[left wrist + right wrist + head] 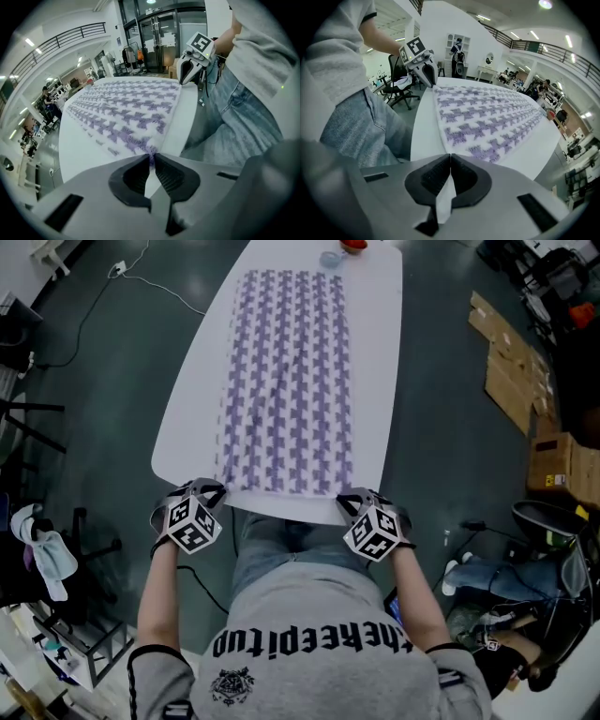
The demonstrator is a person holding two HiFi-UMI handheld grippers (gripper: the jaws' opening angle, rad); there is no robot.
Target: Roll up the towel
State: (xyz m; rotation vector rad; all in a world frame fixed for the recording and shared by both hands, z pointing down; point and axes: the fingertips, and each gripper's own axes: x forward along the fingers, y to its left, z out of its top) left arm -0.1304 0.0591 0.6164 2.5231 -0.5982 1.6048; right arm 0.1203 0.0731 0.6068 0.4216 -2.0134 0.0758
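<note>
Head view: the purple-patterned towel (286, 381) lies flat along the white tabletop (375, 381), with the left claw (208, 491) and right claw (353, 500) at its two near corners.

Left gripper view: the left claw (152, 157) pinches the towel's (126, 117) corner fringe.

Right gripper view: the right claw (450, 157) is closed, tips together at the towel's (492, 117) near edge. Whether it has caught any cloth is unclear.

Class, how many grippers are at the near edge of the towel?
2. The left gripper is at the near-left corner of the towel; the right gripper is at its near-right corner. None seems hidden.
</note>
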